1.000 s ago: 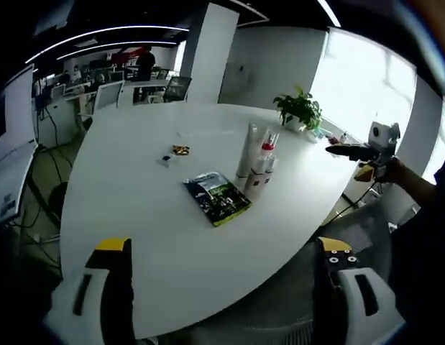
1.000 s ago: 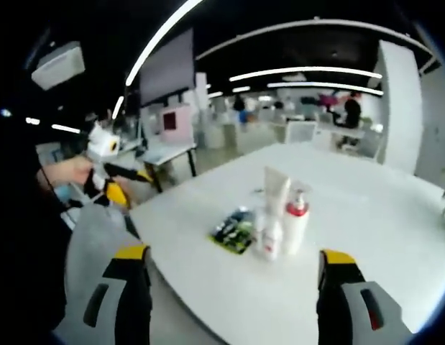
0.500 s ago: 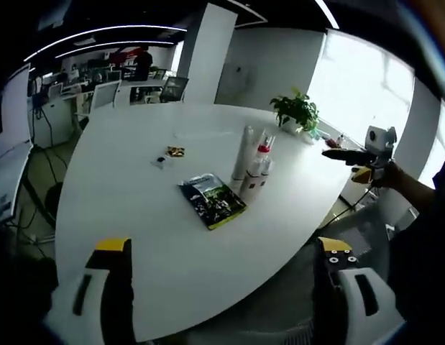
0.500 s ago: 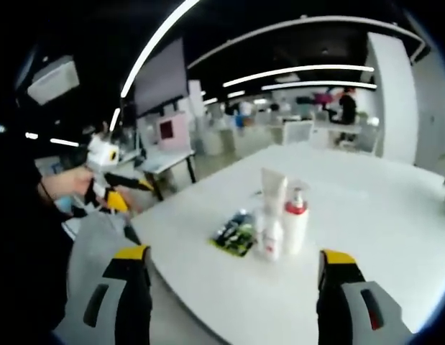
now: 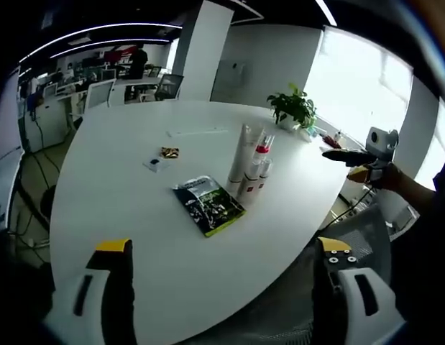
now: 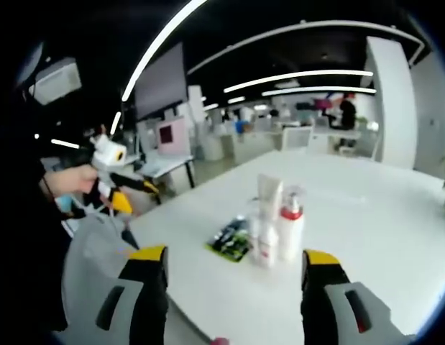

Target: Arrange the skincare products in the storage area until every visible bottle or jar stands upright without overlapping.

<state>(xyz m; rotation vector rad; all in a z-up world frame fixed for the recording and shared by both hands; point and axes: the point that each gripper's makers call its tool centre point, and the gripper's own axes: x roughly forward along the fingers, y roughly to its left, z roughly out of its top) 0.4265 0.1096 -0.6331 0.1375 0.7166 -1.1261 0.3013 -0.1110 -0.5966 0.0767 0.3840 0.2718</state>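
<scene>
On the white table (image 5: 136,187), upright bottles (image 5: 249,167) clustered at two o'clock of a packet (image 5: 208,204); both grippers' jaws stood apart, empty.

Table top (image 5: 136,194) is smooth matt white, looks laminate. Sachet pack (image 5: 208,205) is glossy printed film, catches glare. Tube (image 6: 267,194) is matt white plastic; pump bottle (image 6: 290,230) is white plastic with a glossy red collar. My gripper (image 6: 233,269) jaws: matt black plastic, yellow tips. Chair back (image 5: 351,237), near right, is grey mesh cloth.
</scene>
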